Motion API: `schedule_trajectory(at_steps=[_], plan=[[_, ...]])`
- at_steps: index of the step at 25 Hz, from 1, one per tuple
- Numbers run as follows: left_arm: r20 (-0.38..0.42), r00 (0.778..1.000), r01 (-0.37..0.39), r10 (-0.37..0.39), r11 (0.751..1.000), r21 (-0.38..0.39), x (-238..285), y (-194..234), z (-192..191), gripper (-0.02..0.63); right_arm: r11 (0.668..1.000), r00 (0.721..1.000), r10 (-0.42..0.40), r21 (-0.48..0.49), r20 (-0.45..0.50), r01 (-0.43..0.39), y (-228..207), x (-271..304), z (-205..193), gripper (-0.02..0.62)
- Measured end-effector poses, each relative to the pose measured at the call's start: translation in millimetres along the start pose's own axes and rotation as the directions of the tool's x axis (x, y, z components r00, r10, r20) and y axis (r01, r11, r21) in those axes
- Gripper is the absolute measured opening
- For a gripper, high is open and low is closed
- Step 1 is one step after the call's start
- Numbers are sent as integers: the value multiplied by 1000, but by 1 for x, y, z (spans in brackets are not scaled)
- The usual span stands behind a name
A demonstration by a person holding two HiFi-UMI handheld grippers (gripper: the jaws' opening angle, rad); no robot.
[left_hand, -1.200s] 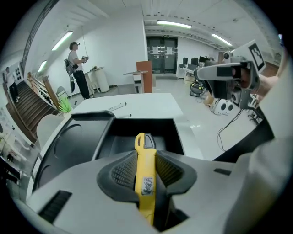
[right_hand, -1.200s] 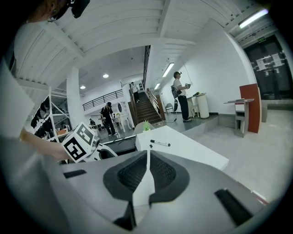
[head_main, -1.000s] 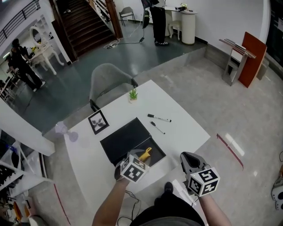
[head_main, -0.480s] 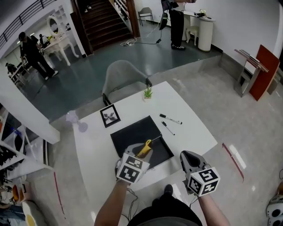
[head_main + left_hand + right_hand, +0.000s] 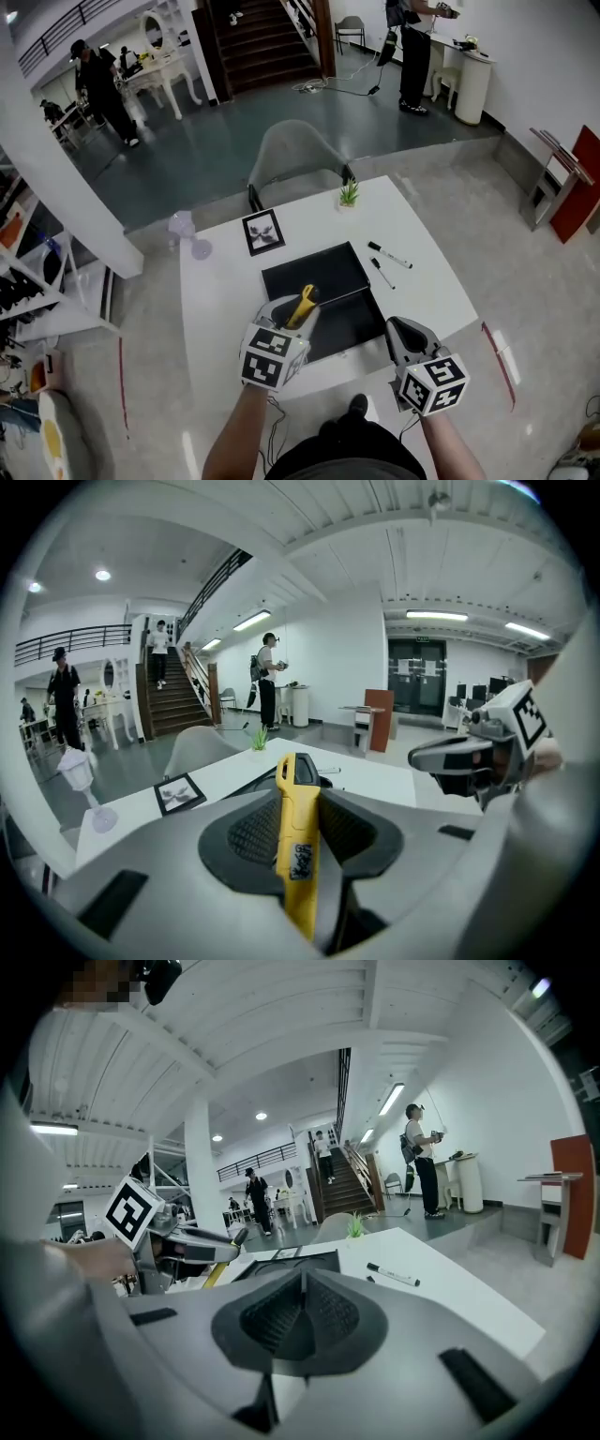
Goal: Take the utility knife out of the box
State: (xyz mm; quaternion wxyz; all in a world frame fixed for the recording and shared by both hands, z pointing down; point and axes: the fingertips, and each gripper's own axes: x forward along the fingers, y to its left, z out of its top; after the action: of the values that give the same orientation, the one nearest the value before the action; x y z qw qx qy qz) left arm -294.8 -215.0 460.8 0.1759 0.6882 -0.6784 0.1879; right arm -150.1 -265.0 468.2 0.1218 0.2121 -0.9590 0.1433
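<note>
My left gripper is shut on the yellow utility knife, which sticks up and forward from its jaws above the black box. In the left gripper view the utility knife stands clamped between the two dark pads, its black-tipped nose pointing away from me. The box's black lid lies flat just behind the box on the white table. My right gripper hovers at the box's right front corner with its jaws shut and nothing between them; its pads meet in the right gripper view.
Two marker pens lie on the table right of the box. A framed picture and a small potted plant stand at the far edge, with a grey chair behind. A clear wine glass stands at the far left corner. People stand far off.
My left gripper has lifted the knife up out of the box and rolled it more upright. The right gripper has shifted a little. The head view has swung, so the table sits more to the right.
</note>
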Motion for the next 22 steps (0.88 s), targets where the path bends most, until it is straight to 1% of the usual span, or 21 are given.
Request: schedule_trajectory(at_steps=[4, 9, 16, 22], plan=[[25, 998, -55, 56, 996, -65, -24, 20, -6, 121, 999, 999, 39, -19, -1, -39, 17, 10, 4, 3], [46, 992, -110, 117, 985, -132, -52, 40, -17, 121, 995, 996, 90, -40, -4, -90, 41, 21, 8, 3], [74, 977, -181, 201, 959, -219, -88, 57, -31, 121, 988, 990, 142, -64, -5, -142, 67, 26, 15, 3], [79, 959, -243, 272, 934, -263, -110, 67, -46, 121, 983, 987, 163, -82, 4, -162, 79, 28, 19, 2]])
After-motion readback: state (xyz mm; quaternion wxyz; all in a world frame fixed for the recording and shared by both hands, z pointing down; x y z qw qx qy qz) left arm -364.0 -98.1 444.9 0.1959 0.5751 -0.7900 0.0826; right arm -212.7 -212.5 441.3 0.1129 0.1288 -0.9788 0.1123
